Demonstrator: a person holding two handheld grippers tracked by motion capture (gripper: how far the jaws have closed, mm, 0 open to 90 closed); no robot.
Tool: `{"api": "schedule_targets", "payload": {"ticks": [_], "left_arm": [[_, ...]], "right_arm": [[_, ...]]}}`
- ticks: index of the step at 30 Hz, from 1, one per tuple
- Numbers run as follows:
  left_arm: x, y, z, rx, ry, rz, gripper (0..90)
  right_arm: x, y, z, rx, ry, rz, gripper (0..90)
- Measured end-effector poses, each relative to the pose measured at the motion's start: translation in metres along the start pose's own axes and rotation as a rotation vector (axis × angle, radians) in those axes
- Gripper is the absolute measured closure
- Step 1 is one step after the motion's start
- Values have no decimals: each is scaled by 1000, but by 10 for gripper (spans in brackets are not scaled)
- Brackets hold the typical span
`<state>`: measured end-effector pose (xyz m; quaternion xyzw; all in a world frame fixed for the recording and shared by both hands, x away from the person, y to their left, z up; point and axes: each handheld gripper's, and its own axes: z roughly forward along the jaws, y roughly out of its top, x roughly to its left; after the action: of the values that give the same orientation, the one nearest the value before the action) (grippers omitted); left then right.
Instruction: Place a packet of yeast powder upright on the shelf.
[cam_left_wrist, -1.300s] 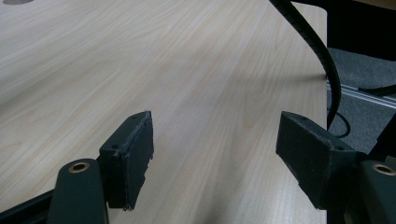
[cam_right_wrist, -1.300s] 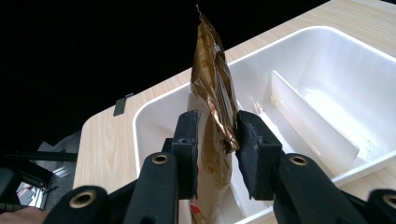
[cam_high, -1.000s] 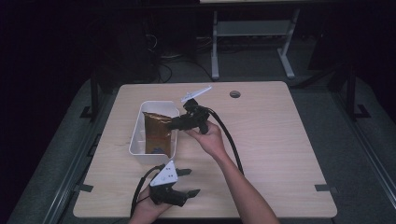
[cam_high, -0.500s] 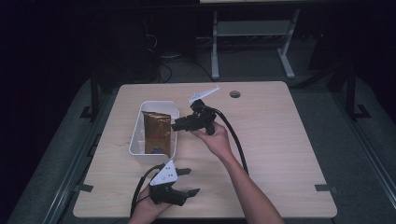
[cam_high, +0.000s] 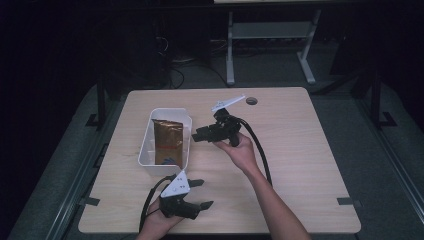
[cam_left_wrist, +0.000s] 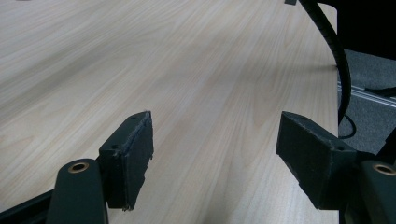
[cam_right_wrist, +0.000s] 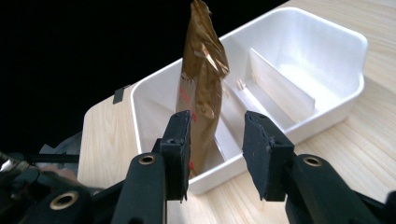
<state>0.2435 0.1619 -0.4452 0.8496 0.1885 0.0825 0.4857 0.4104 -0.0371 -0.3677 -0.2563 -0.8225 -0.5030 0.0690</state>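
Observation:
A gold-brown foil pouch (cam_high: 167, 140) stands in a white divided bin (cam_high: 146, 150) at the table's left middle. In the right gripper view the pouch (cam_right_wrist: 203, 88) rises upright from the bin (cam_right_wrist: 327, 107), just beyond the jaws. My right gripper (cam_high: 196, 135) hovers right of the bin and points at it. Its jaws (cam_right_wrist: 215, 140) have just been opening, and nothing is between them. My left gripper (cam_high: 206, 193) rests near the table's front edge, open over bare wood (cam_left_wrist: 215, 149).
A small dark item (cam_high: 167, 160) lies in the bin's near end. The wooden table (cam_high: 300, 150) has a cable hole (cam_high: 251, 101) at the back. Black cables trail from both grippers. A metal shelf frame (cam_high: 270, 35) stands on the floor behind.
My right gripper has drawn back to the right, away from the bin, with its jaws wider apart. The pouch stays standing in the bin. The left gripper has not moved.

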Motion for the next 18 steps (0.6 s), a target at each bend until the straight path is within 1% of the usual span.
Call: {"api": "schedule_targets", "payload": {"ticks": [11, 18], "left_arm": [[1, 0, 0, 1, 6, -5, 255], [2, 0, 0, 4, 9, -10, 248]], "right_arm": [[-7, -15, -20, -12, -12, 17, 586], [-12, -29, -34, -23, -18, 43, 575]]}}
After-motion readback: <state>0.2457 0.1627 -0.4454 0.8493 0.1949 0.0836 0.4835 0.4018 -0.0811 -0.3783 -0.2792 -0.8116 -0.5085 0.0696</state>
